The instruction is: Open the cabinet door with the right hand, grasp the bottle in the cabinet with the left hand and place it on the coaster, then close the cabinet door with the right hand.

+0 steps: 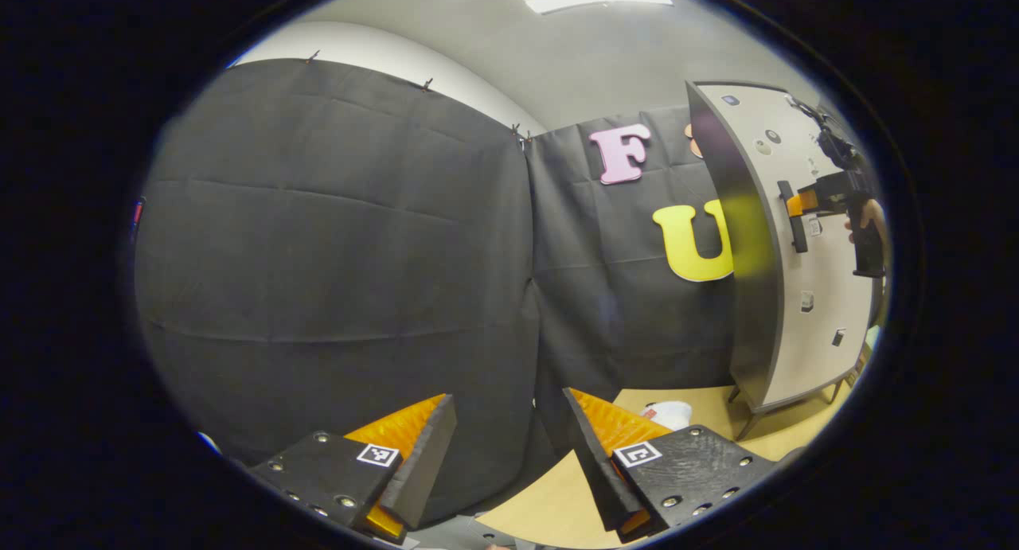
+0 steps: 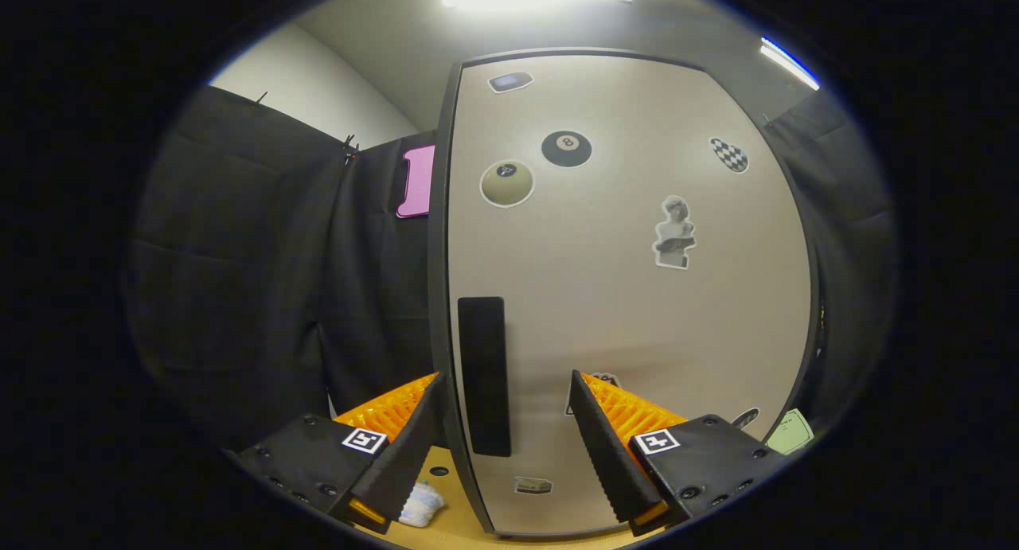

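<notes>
Fingers (image 2: 414, 431) of the right gripper (image 2: 501, 411) spread wide at the bottom of the right gripper view, nothing pinched between them. Straddling the dark handle (image 2: 484, 375), an upright bar near the left edge of the cabinet door (image 2: 637, 311); one finger left of the door's edge, the other in front of the pale door face. Cannot tell whether either finger touches handle or door. Door face dotted with stickers: a black billiard ball (image 2: 566, 148) and a pale ball (image 2: 507, 184) in the upper middle of the frame, a checkered patch (image 2: 729, 154) at upper right, a small bust (image 2: 674, 233) right of centre. Small white thing (image 2: 419, 504) on the tan table (image 2: 446, 526) at bottom left, too blurred to name.

Fingers (image 1: 414, 442) of the left gripper (image 1: 509, 431) likewise wide apart at the bottom of the left gripper view, holding nothing, raised before the black cloth wall (image 1: 334, 255). Table edge (image 1: 557, 502) below the fingers at bottom centre. Cabinet (image 1: 784, 247) at the right of the frame, standing on thin legs on the table, door seemingly closed. Right gripper (image 1: 800, 204) seen far off at the door handle (image 1: 793, 216), a hand (image 1: 868, 220) behind it at the right edge. White object (image 1: 670, 413) on the table just left of the cabinet's foot, beyond the finger at lower right. Bottle and coaster not identifiable.
</notes>
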